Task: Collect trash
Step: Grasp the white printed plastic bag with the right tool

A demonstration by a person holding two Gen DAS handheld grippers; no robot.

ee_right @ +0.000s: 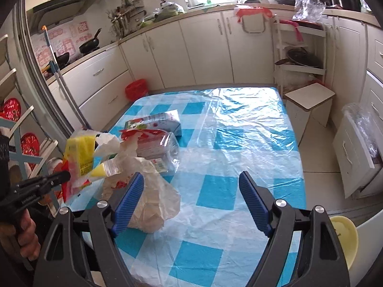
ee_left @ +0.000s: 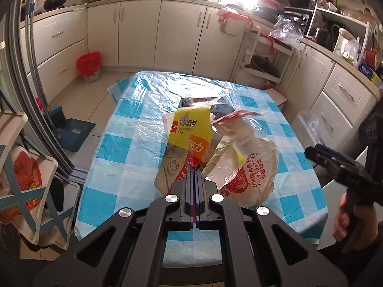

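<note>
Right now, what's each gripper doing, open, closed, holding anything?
Left gripper: closed on the yellow and red wrapper.
Right gripper: open, holding nothing, above the checked tablecloth.

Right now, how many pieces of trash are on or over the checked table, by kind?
Yellow wrapper, held in the left gripper: 1
White printed bag: 1
Clear red-labelled packet: 1
Carton: 1
Total: 4

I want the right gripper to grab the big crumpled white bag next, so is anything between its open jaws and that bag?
Nothing visible blocks it. The right gripper is open over the checkered tablecloth, and the white bag lies right against its left finger. The left gripper, shut on the yellow wrapper, holds it beside the bag.
</note>
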